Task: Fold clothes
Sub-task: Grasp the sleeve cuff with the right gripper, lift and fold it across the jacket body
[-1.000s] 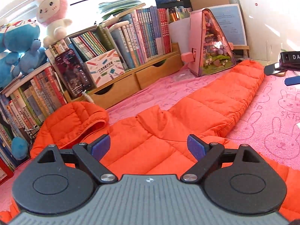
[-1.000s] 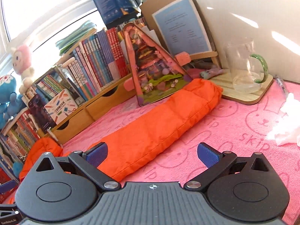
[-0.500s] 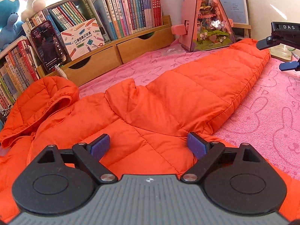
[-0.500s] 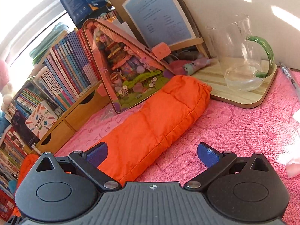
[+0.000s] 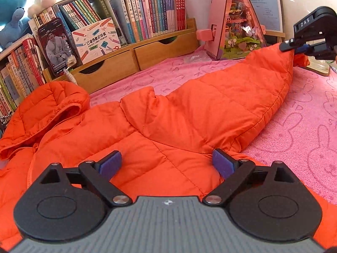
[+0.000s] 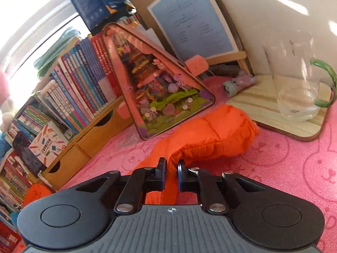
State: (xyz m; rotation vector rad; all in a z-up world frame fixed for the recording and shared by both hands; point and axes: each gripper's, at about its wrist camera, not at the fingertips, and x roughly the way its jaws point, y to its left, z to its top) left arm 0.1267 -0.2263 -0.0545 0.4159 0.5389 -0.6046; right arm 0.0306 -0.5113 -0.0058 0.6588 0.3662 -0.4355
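An orange puffer jacket (image 5: pixel 168 126) lies on the pink bunny-print cloth (image 5: pixel 305 126), hood (image 5: pixel 50 105) at the left, one sleeve (image 5: pixel 252 88) stretched to the far right. My left gripper (image 5: pixel 166 164) hovers open just over the jacket's body, fingers wide, nothing between them. At the sleeve's cuff end my right gripper (image 6: pixel 171 168) is shut on a pinch of the orange fabric (image 6: pixel 210 135), which bunches up in front of its fingers. The left wrist view shows that same right gripper (image 5: pixel 294 46) at the sleeve tip, which is lifted off the cloth.
A wooden shelf with books (image 5: pixel 126 33) and drawers (image 5: pixel 111 67) runs along the back. A pink triangular toy house (image 6: pixel 160 84) stands by the cuff. A glass jug (image 6: pixel 299 80) sits on a wooden board (image 6: pixel 273 113) right of the sleeve. Plush toys (image 5: pixel 12 16) sit at the left.
My right gripper moved in over the sleeve's cuff end and went from wide open to shut on the fabric, lifting it. The left gripper sank closer to the jacket, then held still.
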